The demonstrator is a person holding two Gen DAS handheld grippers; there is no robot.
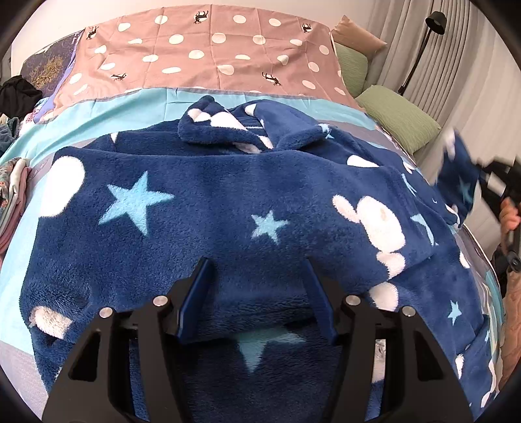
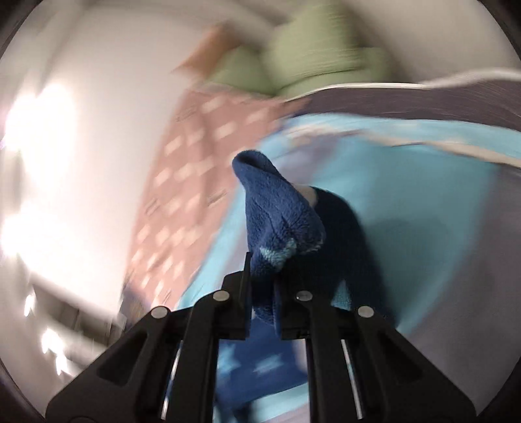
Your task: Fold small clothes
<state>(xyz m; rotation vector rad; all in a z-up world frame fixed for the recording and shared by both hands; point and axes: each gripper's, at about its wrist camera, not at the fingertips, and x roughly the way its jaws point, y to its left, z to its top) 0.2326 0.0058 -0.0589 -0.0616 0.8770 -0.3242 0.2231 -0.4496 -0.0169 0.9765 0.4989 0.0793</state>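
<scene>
A navy fleece garment (image 1: pixel 208 208) with light blue stars and white shapes lies spread over the bed, collar at the far side. My left gripper (image 1: pixel 257 263) is open, low over the garment's near part, its fingers resting on or just above the fleece, nothing between them. My right gripper (image 2: pixel 262 263) is shut on a bunched end of the same fleece (image 2: pixel 280 214) and holds it lifted above the bed. It also shows at the right edge of the left wrist view (image 1: pixel 478 175), gripping a raised blue end. The right wrist view is motion-blurred.
The bed has a light blue sheet (image 1: pixel 97 110) and a pink polka-dot cover (image 1: pixel 202 52) at the far end. Green pillows (image 1: pixel 400 117) lie at the far right by curtains and a black lamp (image 1: pixel 429 29). Other clothes (image 1: pixel 13 188) are piled at the left edge.
</scene>
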